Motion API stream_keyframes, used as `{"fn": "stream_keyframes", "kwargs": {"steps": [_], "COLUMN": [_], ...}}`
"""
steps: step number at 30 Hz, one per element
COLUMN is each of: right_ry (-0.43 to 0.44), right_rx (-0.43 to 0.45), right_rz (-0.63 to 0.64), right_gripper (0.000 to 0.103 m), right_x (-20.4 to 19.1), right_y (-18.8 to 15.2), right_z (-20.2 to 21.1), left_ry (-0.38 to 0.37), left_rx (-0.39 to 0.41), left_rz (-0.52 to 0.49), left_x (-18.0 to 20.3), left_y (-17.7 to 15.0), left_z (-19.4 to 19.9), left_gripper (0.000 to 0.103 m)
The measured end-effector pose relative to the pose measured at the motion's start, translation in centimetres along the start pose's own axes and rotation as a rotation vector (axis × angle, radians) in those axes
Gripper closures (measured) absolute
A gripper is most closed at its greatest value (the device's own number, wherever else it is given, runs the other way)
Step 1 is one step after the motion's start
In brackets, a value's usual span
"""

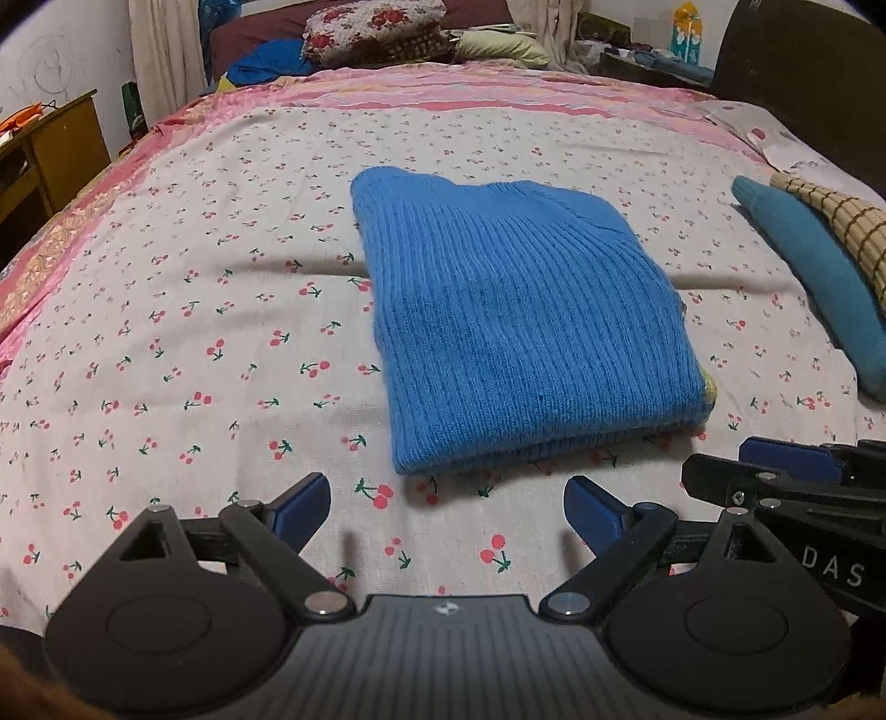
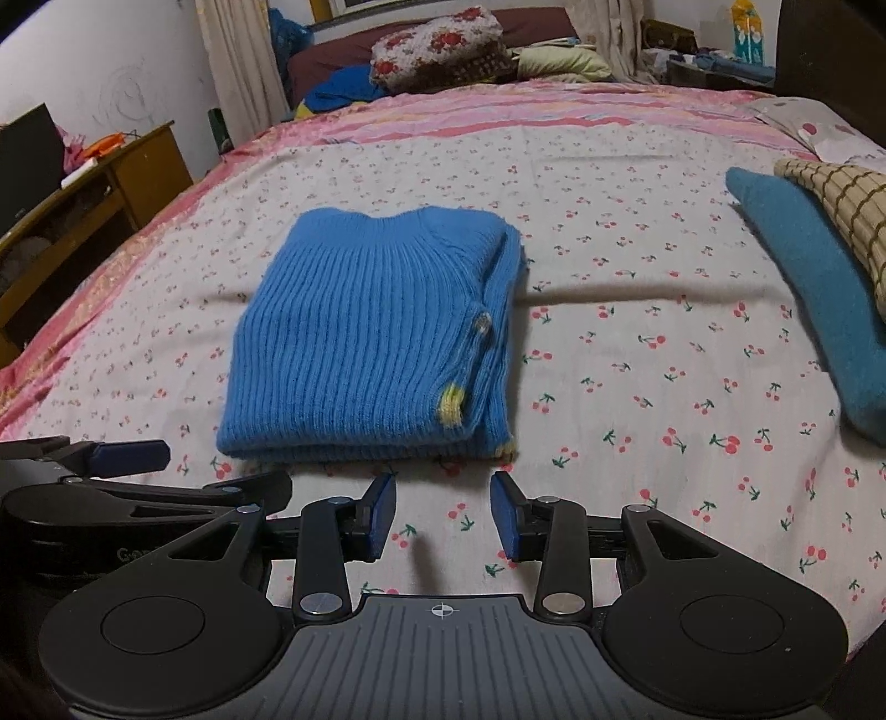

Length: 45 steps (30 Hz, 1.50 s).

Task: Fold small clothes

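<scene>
A blue ribbed knit sweater [image 1: 520, 315] lies folded into a neat rectangle on the cherry-print bedsheet [image 1: 166, 332]; it also shows in the right wrist view [image 2: 365, 338], with a yellow cuff edge at its right side. My left gripper [image 1: 447, 512] is open and empty, just short of the sweater's near edge. My right gripper [image 2: 443, 515] is open and empty, also just in front of the near edge. Each gripper shows at the side of the other's view: the right one [image 1: 775, 471] and the left one [image 2: 111, 459].
A folded teal garment [image 2: 814, 310] and a checked beige cloth [image 2: 841, 216] lie at the right of the bed. Pillows and bedding [image 2: 437, 50] are heaped at the far end. A wooden desk [image 2: 83, 194] stands left of the bed.
</scene>
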State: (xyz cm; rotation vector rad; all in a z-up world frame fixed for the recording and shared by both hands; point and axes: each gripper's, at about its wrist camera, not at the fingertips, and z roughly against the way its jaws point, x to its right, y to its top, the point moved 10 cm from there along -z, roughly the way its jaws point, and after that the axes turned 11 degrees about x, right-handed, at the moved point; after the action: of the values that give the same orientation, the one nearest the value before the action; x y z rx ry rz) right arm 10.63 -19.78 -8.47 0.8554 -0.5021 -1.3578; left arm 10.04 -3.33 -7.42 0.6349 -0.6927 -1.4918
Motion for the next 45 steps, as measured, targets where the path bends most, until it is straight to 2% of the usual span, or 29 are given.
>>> {"fn": "stream_keyframes", "kwargs": {"steps": [13, 45], "right_ry": [-0.001, 0.0], "right_rx": [-0.019, -0.027], "right_rz": [-0.005, -0.008], "right_gripper": [0.066, 0.066], "right_x": [0.09, 0.02], "right_y": [-0.53, -1.0], "right_z": [-0.14, -0.26], "left_ry": [0.028, 0.033], "left_rx": [0.001, -0.002], "left_rz": [-0.021, -0.031], "left_x": [-0.03, -0.04], "left_y": [-0.01, -0.21], "left_z": [0.15, 0.13], "left_gripper": [0.006, 0.007]}}
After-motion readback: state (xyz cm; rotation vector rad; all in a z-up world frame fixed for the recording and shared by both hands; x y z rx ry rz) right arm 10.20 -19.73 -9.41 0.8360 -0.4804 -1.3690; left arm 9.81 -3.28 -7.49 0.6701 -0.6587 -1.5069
